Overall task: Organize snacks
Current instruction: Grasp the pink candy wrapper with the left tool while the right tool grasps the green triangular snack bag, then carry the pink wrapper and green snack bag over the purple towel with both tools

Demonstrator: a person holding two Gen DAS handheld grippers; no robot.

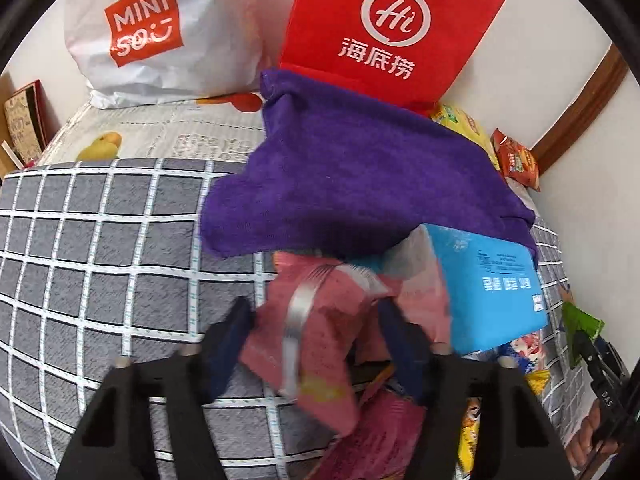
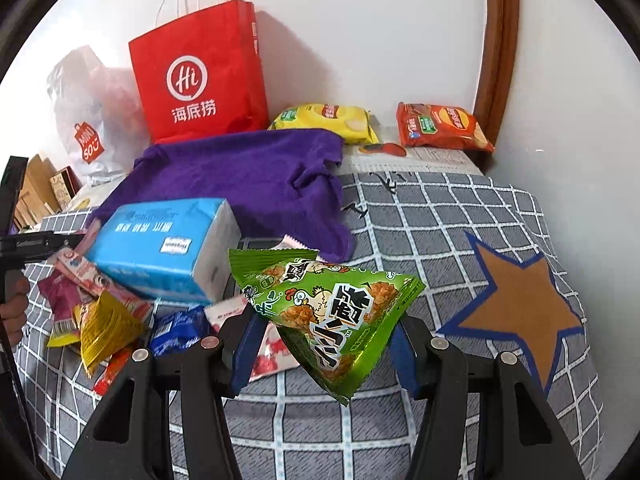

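1. R-wrist view only: brown star w/ blue border at 3 o'clock on the grid cloth; yellow chip bag & orange chip bag at 12–1 o'clock by the wall; a hand at 9 o'clock on the left tongs' handle.
2. L-wrist view only: full MINISO bag at 11 o'clock; a long clear run of grid cloth from 8 to 10 o'clock.
3. Both views: red paper bag, purple towel, blue tissue pack.
4. Left tongs: pinching a pink snack packet; blurred; long axis runs 12–6 o'clock; it sits at the snack pile's edge, by the tissue pack.
5. Right tongs: pinching a green triangular snack bag, held above the cloth; long axis 10–4 o'clock, tip at 5 o'clock.
6. Room: cloth open around the star & at 6 o'clock; wall & brown trim close the 1–2 o'clock side; bench edge drops at 3 o'clock.
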